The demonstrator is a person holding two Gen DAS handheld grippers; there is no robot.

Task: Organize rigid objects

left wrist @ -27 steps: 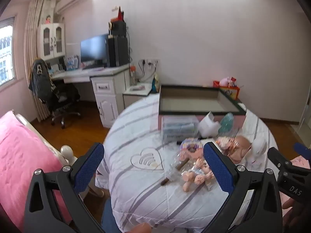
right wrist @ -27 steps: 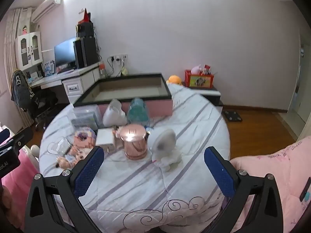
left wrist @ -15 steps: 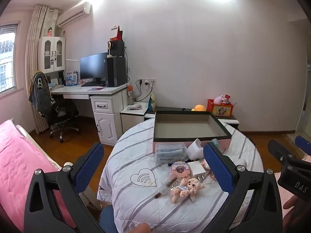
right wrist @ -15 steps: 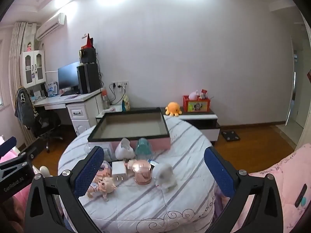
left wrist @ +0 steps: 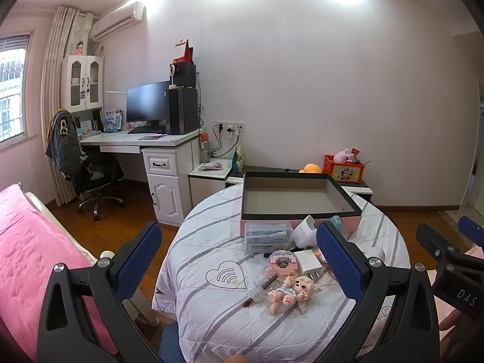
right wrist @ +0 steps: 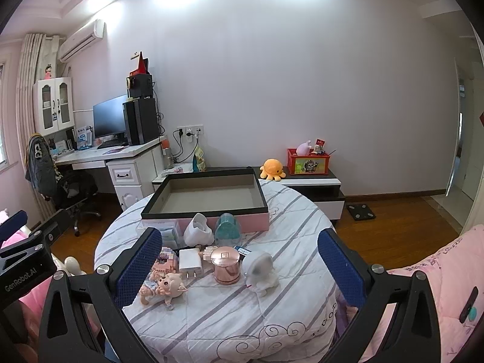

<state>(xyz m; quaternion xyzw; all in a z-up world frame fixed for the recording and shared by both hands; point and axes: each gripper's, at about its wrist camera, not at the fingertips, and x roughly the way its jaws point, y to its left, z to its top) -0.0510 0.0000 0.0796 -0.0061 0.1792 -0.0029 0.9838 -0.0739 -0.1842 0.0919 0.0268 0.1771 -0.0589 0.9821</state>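
Note:
A round table with a striped white cover holds an open, empty pink box with a black rim at its far side. In front of the box lie a clear plastic case, a white cup, a teal jar, a white charger, a rose-gold tin, a white figurine, a small doll and a brown stick. My left gripper and right gripper are both open and empty, held back above the table's near side.
A white desk with monitor and a black office chair stand at the left. A low cabinet with a red toy box and orange plush is behind the table. Pink bedding flanks the table.
Both grippers have pulled back and risen from close over the table, so the whole table and room show now. Nothing was picked up; both stay open.

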